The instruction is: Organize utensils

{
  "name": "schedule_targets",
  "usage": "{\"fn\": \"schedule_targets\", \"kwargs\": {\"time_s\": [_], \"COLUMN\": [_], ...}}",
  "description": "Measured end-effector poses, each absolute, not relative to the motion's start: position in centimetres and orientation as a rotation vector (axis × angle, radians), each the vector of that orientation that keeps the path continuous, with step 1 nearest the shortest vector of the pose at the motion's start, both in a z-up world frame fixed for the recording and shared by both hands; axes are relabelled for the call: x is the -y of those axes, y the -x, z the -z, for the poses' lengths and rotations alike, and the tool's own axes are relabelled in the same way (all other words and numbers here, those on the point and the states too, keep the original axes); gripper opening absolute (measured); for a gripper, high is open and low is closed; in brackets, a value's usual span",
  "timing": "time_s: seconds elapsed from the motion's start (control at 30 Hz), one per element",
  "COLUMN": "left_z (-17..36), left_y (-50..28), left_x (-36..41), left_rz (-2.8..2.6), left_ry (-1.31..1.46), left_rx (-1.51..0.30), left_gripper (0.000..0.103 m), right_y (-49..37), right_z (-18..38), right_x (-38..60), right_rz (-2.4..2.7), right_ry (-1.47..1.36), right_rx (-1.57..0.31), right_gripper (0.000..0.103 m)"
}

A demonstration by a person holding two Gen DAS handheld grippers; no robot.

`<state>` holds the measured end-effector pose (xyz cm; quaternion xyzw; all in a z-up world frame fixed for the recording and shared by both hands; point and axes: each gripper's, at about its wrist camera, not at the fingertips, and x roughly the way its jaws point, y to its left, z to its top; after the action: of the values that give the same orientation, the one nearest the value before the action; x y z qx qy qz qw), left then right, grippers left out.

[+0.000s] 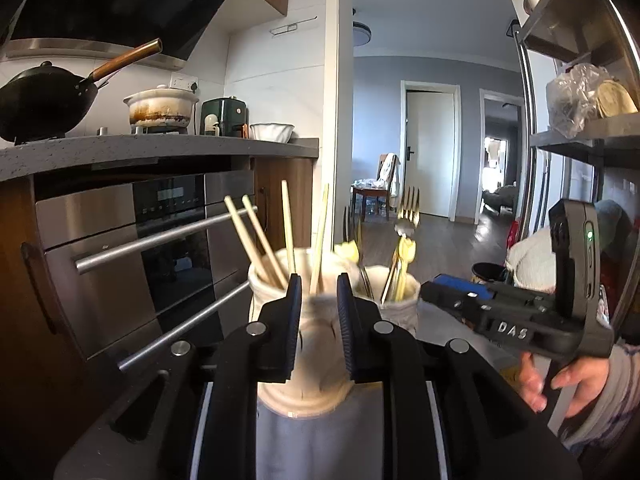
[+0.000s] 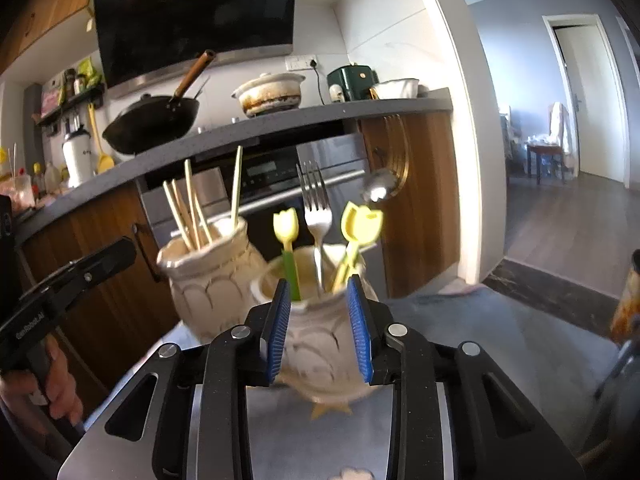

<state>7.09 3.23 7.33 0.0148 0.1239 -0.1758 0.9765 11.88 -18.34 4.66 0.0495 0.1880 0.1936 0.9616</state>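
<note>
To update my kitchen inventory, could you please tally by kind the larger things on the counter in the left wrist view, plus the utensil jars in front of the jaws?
Black wok: 1
Stained clay pot: 1
Green appliance: 1
White bowl: 1
Cream utensil jars: 2
Total: 6

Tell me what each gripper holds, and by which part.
Nothing: the left gripper is open before the chopstick jar, the right gripper open before the fork jar.

Kitchen, daylight. Grey worktop (image 1: 160, 152) over built-in steel oven (image 1: 140, 248), wood cabinets (image 2: 424, 200). Black range hood (image 2: 192, 16) above wok (image 2: 152, 120). White tiled wall (image 1: 272, 80). Wood floor (image 2: 568, 216) through to blue-grey hallway, white door (image 1: 430, 152).
</note>
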Motion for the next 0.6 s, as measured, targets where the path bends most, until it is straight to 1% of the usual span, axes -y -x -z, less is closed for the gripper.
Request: {"fn": "schedule_targets", "kwargs": {"time_s": [0.13, 0.17, 0.2, 0.23, 0.27, 0.3, 0.33, 0.37, 0.4, 0.43, 0.47, 0.5, 0.53, 0.6], "left_z": [-6.1, -5.8, -5.5, -5.1, -4.8, -4.6, -4.3, -4.2, -4.1, -3.9, -3.9, -3.8, -3.7, -3.4], "left_y": [-5.9, -5.7, -5.6, -5.4, -5.4, -5.3, -5.0, -4.8, -4.6, -4.4, -4.4, -4.3, -4.2, -4.3], "left_x": [-3.7, -3.8, -3.9, -4.0, -4.0, -4.0, -4.0, -3.9, -3.8, -3.8, -3.8, -3.9, -4.0, -4.2], "left_rz": [0.333, 0.329, 0.325, 0.317, 0.312, 0.306, 0.294, 0.284, 0.278, 0.273, 0.271, 0.269, 0.267, 0.269], "left_ry": [-0.026, -0.023, -0.022, -0.023, -0.023, -0.027, -0.036, -0.044, -0.052, -0.061, -0.06, -0.057, -0.051, -0.042], "left_rx": [-0.277, -0.284, -0.288, -0.294, -0.298, -0.299, -0.293, -0.288, -0.284, -0.282, -0.279, -0.276, -0.274, -0.282], "left_gripper": [0.018, 0.019, 0.02, 0.025, 0.034, 0.04, 0.053, 0.059, 0.06, 0.065, 0.071, 0.075, 0.077, 0.077], "right_y": [-10.0, -9.6, -9.1, -8.7, -8.6, -8.3, -8.1, -7.9, -7.6, -7.3, -7.2, -7.0, -6.8, -6.7], "right_z": [-4.4, -4.3, -4.2, -4.0, -4.0, -3.8, -3.7, -3.6, -3.5, -3.4, -3.4, -3.2, -3.1, -2.9], "right_x": [18.3, 18.4, 18.4, 18.5, 18.5, 18.5, 18.5, 18.5, 18.6, 18.6, 18.6, 18.6, 18.7, 18.9], "right_rz": [-0.373, -0.37, -0.367, -0.365, -0.363, -0.364, -0.366, -0.364, -0.364, -0.364, -0.363, -0.365, -0.37, -0.381], "right_ry": [-0.017, -0.002, 0.013, 0.027, 0.034, 0.043, 0.048, 0.058, 0.067, 0.08, 0.088, 0.098, 0.102, 0.099], "right_rx": [-0.382, -0.381, -0.378, -0.376, -0.376, -0.378, -0.378, -0.374, -0.367, -0.355, -0.35, -0.345, -0.345, -0.342], "right_gripper": [0.032, 0.033, 0.036, 0.042, 0.044, 0.045, 0.046, 0.051, 0.059, 0.065, 0.067, 0.07, 0.074, 0.078]}}
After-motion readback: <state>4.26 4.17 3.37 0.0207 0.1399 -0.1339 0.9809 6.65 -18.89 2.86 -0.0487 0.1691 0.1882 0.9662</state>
